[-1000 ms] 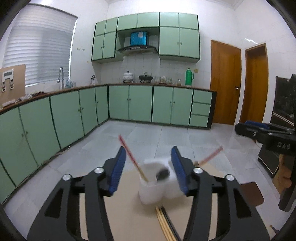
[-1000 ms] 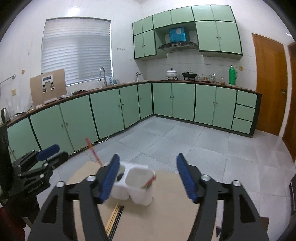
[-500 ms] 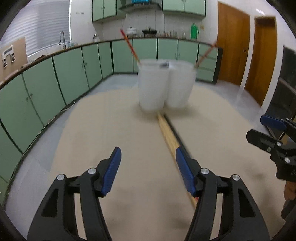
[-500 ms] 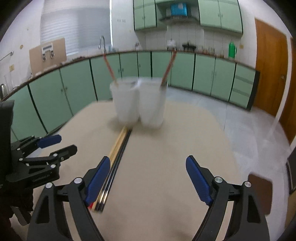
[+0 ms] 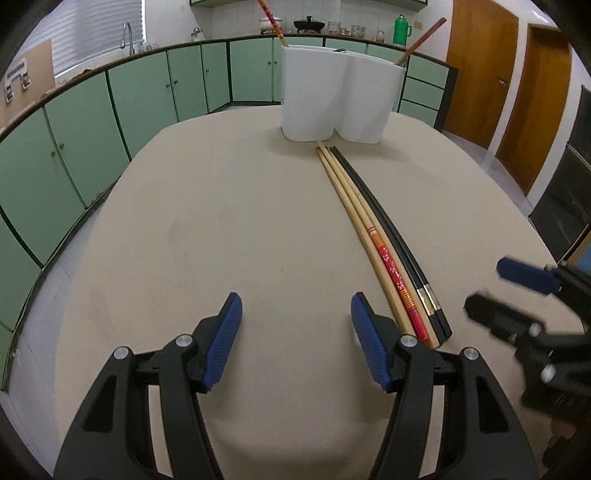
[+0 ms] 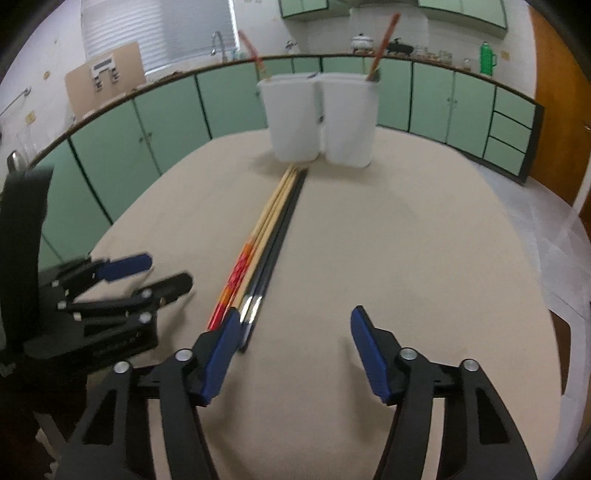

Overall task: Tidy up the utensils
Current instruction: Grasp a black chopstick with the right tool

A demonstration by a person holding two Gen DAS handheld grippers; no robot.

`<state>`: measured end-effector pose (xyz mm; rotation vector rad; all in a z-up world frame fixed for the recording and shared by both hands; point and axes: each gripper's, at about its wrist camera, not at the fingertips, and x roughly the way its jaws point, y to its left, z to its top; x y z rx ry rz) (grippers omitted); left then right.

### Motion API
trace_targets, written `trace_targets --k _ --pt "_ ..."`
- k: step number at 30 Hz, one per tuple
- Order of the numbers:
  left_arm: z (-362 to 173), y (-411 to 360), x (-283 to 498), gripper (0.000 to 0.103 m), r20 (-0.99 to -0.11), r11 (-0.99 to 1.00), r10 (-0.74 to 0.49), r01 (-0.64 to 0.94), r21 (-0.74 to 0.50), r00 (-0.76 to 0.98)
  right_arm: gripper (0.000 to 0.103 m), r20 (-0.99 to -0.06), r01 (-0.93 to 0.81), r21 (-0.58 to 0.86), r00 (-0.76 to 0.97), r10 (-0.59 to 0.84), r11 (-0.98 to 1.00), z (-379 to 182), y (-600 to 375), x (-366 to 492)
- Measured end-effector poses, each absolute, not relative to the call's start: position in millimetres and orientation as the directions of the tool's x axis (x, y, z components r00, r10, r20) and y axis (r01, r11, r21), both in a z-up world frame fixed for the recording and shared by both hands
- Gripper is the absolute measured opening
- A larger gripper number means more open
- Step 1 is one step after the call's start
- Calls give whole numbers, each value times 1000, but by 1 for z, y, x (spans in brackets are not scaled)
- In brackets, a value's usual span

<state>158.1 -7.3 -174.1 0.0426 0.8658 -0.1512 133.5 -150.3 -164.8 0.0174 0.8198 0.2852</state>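
A white two-cup holder (image 5: 338, 94) stands at the table's far side, with one red-topped chopstick (image 5: 271, 20) in its left cup and another (image 5: 423, 37) in its right cup. It also shows in the right wrist view (image 6: 321, 118). Several chopsticks (image 5: 373, 236) lie side by side on the beige table: two wooden with red ends, two black. They also show in the right wrist view (image 6: 264, 245). My left gripper (image 5: 295, 343) is open and empty, left of their near ends. My right gripper (image 6: 291, 350) is open and empty, right of them.
The beige table (image 5: 221, 240) has rounded edges, with tiled floor beyond. Green cabinets run along the walls, wooden doors at the right. The right gripper shows at the right edge of the left wrist view (image 5: 524, 295); the left gripper shows at the left of the right wrist view (image 6: 122, 284).
Both grippers have dropped and pulled back toward the table's near side, so the chopsticks on the table now lie between them. Both stay open.
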Motion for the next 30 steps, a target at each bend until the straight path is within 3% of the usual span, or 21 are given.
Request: trace_targets --k 5,16,19,23,25,26,30 --pt "-173 -3 159 60 -768 991 -105 128 -30 632 52 -746 -265 104 616 252 959 -175 -142 134" --pt "-172 2 159 60 -773 992 -107 123 -38 625 51 -748 -243 -5 645 158 970 -174 -139 133" --pt "-172 -1 160 60 -772 991 -108 130 -33 626 48 -750 -233 25 639 173 972 -173 -146 132" --pt "-173 -3 160 61 -772 991 -110 131 -34 626 35 -750 -250 90 619 231 964 -176 -141 131" --pt "-172 -3 160 62 -771 991 -110 133 -33 627 22 -750 -254 74 623 221 964 -177 -137 133" --pt "-172 -4 160 62 -771 991 -110 133 -33 628 8 -749 -260 87 620 235 962 -177 -137 133" --pt "-172 -6 159 62 -772 989 -124 142 -44 624 8 -747 -256 105 617 246 961 -178 -139 135"
